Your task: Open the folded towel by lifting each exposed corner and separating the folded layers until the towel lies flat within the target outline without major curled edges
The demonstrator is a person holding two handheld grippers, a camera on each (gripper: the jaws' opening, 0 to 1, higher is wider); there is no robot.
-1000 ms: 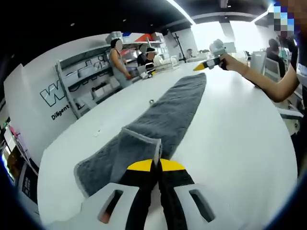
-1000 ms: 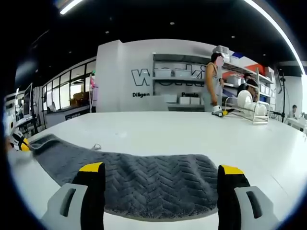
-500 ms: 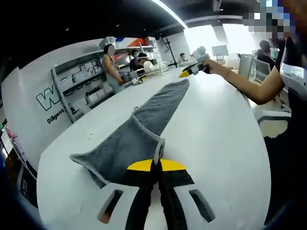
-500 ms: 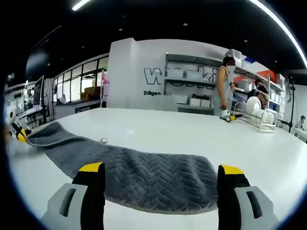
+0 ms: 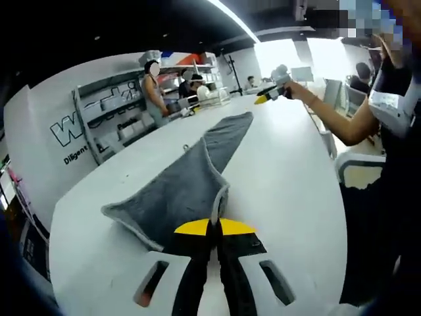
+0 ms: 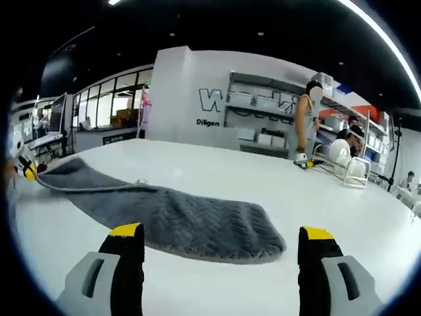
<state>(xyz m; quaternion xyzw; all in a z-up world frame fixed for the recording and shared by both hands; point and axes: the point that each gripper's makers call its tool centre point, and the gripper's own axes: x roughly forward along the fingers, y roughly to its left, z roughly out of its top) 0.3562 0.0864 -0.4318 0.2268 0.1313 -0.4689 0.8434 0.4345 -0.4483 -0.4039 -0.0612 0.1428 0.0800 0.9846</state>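
A long grey towel (image 5: 197, 171) with a pale hem and a herringbone weave stretches across the white table (image 5: 289, 191). My left gripper (image 5: 215, 227) is shut on the towel's near corner, which it holds lifted, so the near layer rises off the table as a flap. In the right gripper view the towel (image 6: 191, 220) lies ahead of my right gripper (image 6: 219, 253), whose jaws stand wide open above the table (image 6: 217, 280) with nothing between them. That same right gripper (image 5: 275, 92) appears at the towel's far end, held by a hand. The left gripper (image 6: 26, 170) shows small at the far left.
A person (image 5: 156, 85) stands by grey wall shelves (image 5: 112, 115) beyond the table. A dish rack (image 6: 345, 158) with plates sits at the far side. A small object (image 6: 141, 181) lies on the table beside the towel. The operator's arm (image 5: 348, 118) and body are on the right.
The left gripper has kept its hold on the corner and lifted it, so the near layer has peeled up and spread wider. The right gripper has drawn back from the towel's end.
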